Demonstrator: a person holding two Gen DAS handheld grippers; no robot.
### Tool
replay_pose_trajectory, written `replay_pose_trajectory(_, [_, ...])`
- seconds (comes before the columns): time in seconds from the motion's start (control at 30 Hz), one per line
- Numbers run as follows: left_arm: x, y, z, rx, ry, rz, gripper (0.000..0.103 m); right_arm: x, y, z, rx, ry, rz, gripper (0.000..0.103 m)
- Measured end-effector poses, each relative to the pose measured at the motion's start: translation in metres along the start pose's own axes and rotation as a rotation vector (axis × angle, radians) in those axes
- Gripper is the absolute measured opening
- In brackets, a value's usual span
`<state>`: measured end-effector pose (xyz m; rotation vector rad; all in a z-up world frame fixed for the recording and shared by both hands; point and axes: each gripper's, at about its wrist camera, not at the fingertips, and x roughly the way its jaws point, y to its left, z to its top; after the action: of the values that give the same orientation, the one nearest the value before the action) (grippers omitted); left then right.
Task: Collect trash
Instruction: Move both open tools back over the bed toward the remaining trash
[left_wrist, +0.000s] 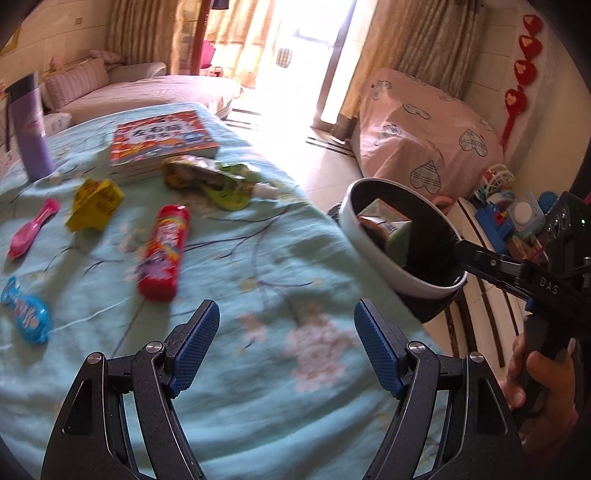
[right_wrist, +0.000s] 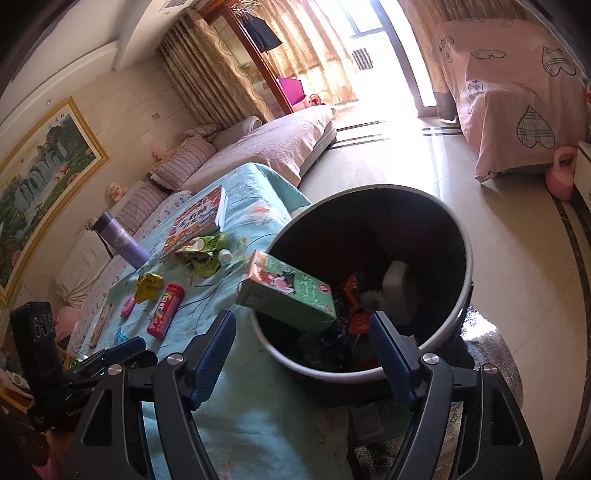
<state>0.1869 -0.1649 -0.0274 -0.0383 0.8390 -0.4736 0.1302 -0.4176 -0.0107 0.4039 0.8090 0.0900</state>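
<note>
Holding green carton (right_wrist: 291, 295), wrappers: bin (right_wrist: 467, 273).

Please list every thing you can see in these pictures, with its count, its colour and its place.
bin: 1, white rim, dark inside, beside the table
carton: 1, green, over the bin's near rim
tube: 1, red, on the cloth
yellow wrapper: 1, on the cloth
green pouch: 1, crumpled, by the book
book: 1, red-orange, far side
bottle: 1, purple, upright
blue wrapper: 1, left edge
pink item: 1, left side
left claw: open, empty
right claw: open, empty
</note>
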Motion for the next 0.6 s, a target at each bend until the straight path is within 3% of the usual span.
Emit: replay_pose_trajectory(0.6, [-0.039, 0.109, -0.047, -0.186, 0.018, 0.160, 0.077, 0.041, 0.082, -0.045, -0.078, 0.113, 0.107, 0.076])
